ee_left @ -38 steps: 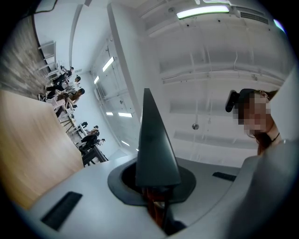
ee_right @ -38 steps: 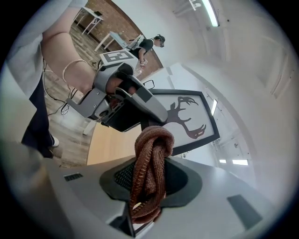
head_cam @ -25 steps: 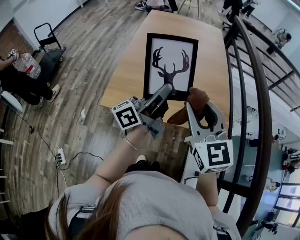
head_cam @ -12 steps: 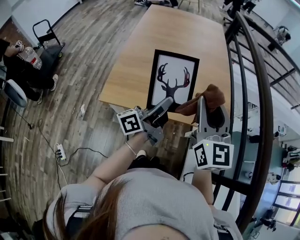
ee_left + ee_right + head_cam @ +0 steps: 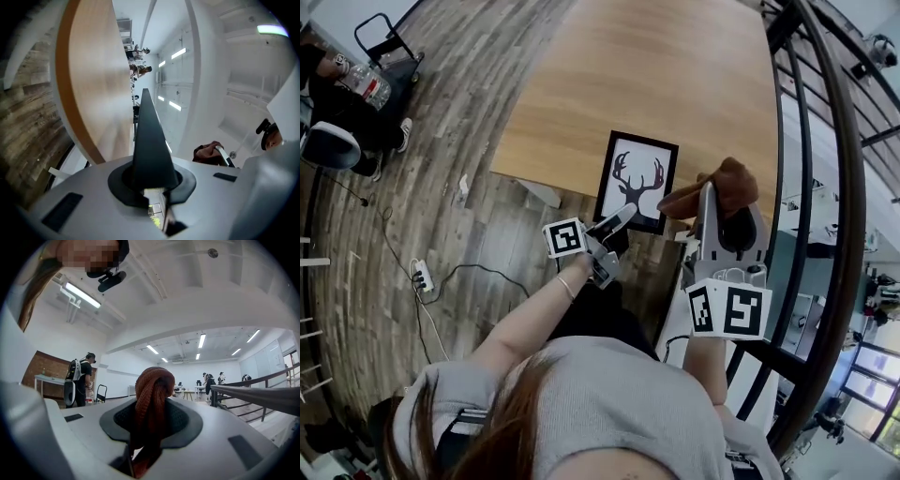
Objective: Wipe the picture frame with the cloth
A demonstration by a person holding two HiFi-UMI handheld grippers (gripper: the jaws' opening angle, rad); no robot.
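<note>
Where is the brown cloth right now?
In the head view the brown cloth is right of centre, bunched in the right gripper, just right of the picture frame, by the wooden table's near edge.

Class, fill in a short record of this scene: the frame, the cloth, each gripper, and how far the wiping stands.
picture frame: black, antler print, at the table's near edge
left gripper: shut on the frame's near edge
cloth: rust-brown, right of the frame
right gripper: shut on the cloth
wiping: contact with the frame not clear
</note>
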